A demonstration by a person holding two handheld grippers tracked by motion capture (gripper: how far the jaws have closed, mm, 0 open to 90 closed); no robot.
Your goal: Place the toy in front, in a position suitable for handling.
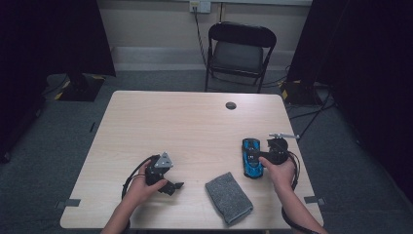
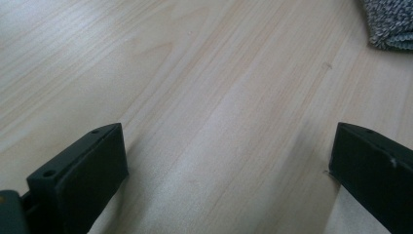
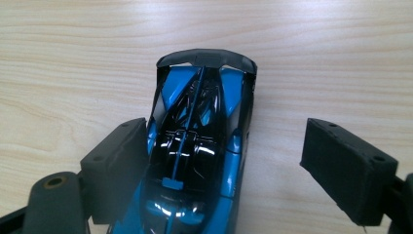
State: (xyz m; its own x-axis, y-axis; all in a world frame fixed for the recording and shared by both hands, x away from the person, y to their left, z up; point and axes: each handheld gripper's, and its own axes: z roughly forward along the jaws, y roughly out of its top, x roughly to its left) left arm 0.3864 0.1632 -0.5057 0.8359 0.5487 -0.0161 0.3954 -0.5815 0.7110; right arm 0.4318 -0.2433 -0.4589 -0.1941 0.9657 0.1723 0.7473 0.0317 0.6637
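Near the right edge of the counter [image 1: 195, 117], a blue and black toy car [image 1: 251, 158] was stood on its wheels, and the right gripper [image 3: 243, 165] was held over it with its fingers [image 3: 117, 165] spread, one beside the car's flank and the other apart from it. Toward the near edge, the left gripper [image 1: 171, 187] was held low with its fingers [image 2: 85, 170] spread over bare wood, with a folded grey cloth [image 1: 229, 197] lying between the two grippers.

High view looks down on the table [image 1: 195, 122]; both gripper views skim its top closely.
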